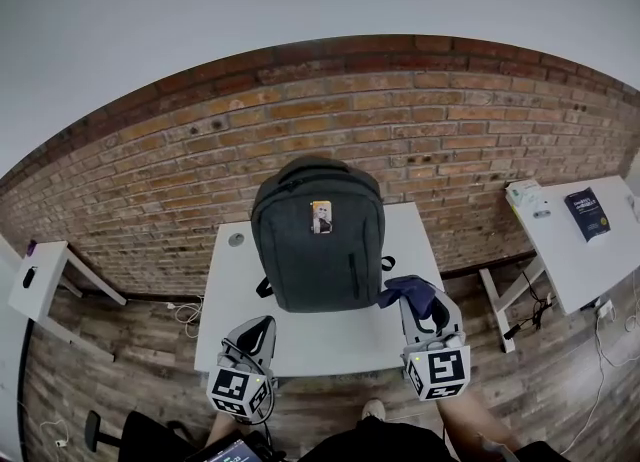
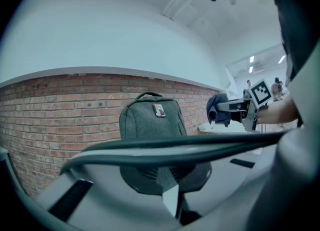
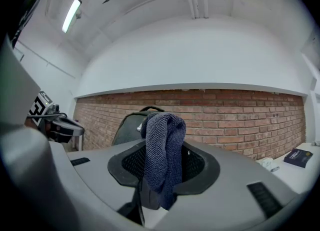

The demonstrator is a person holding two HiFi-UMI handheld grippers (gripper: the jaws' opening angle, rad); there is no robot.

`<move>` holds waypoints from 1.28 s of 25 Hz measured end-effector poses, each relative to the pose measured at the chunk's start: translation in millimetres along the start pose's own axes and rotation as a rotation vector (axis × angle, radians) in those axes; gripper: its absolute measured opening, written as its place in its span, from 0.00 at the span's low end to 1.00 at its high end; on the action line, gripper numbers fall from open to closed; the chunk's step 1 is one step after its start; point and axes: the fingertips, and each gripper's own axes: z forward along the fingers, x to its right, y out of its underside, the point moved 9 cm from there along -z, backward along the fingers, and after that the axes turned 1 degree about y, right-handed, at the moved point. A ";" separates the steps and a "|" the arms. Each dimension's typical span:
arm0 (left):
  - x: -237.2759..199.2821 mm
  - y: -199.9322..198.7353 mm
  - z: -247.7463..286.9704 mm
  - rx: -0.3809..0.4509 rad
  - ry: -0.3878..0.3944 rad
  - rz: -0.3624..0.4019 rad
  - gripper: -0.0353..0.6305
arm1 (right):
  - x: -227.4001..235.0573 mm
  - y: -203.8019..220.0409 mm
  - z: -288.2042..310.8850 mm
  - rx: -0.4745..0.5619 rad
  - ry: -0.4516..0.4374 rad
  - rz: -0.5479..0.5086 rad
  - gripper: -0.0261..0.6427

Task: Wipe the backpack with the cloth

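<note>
A grey backpack point(image 1: 318, 235) stands upright on the white table point(image 1: 330, 338), its back to the brick wall. It also shows as the backpack point(image 2: 150, 120) ahead of the left jaws and the backpack point(image 3: 127, 127) behind the cloth. My right gripper point(image 1: 420, 302) hovers at the bag's lower right, shut on a dark blue cloth point(image 1: 408, 293); the cloth point(image 3: 162, 145) hangs folded from the right gripper point(image 3: 162, 167). My left gripper point(image 1: 252, 335) is over the table's front left, apart from the bag. The left gripper point(image 2: 167, 175) is shut with nothing in it.
A second white table point(image 1: 570, 250) at the right carries a dark book point(image 1: 586, 214) and a small white item point(image 1: 525, 193). A small white table point(image 1: 40, 275) stands at the left. Cables point(image 1: 188, 312) lie on the wooden floor. A shoe point(image 1: 372, 409) shows below.
</note>
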 end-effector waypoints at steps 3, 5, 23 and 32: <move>3.9 -3.1 -32.1 0.018 0.007 0.016 0.05 | -16.4 -6.3 -24.6 0.010 0.021 0.005 0.24; 6.5 -2.3 -57.5 0.028 0.009 0.021 0.05 | -30.7 -11.3 -44.7 0.021 0.031 0.003 0.24; 76.8 39.4 -329.2 0.026 0.072 0.008 0.05 | -173.7 -41.7 -305.5 0.005 0.116 -0.008 0.24; 90.0 29.7 -372.2 0.060 0.058 0.001 0.05 | -191.3 -66.7 -342.2 0.038 0.106 -0.020 0.24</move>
